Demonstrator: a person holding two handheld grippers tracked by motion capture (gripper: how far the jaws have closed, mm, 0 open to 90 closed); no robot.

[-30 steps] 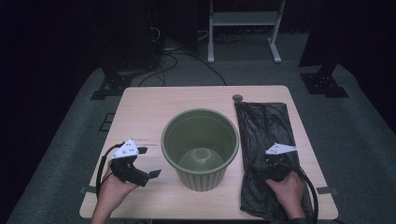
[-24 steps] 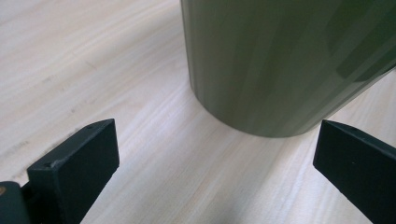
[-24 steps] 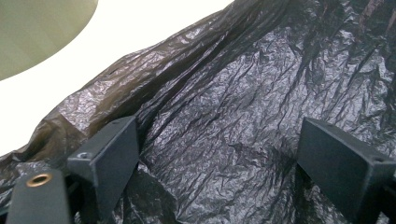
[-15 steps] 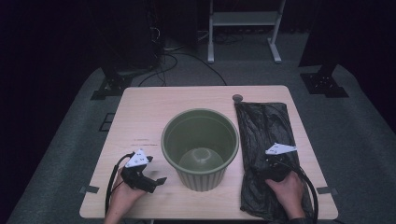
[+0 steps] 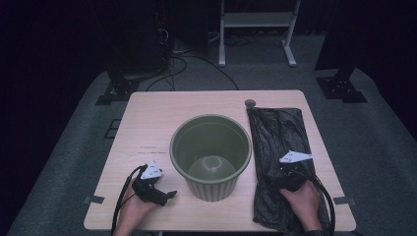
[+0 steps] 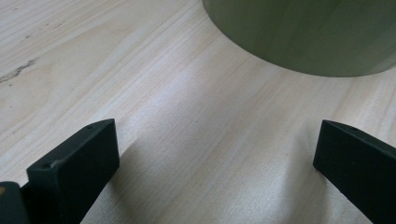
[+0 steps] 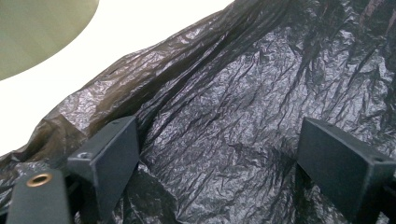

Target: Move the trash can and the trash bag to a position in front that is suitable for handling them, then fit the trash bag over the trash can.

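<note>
Nearest the person, the right claw (image 5: 287, 173) is being held wide open over the black bag (image 5: 281, 142), nothing gripped. The left claw (image 5: 169, 194) is likewise gaping, empty, over bare desk (image 5: 147, 118). Beyond, the green bin (image 5: 210, 153) is standing unlined, so the lining is judged barely begun.

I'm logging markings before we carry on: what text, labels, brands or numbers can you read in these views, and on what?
Nothing can be read as text.
Faint dark marks on the table, left of the green bin: too small and blurred to read.
Green bin: no label visible.
Black plastic bag: no print visible.
</note>
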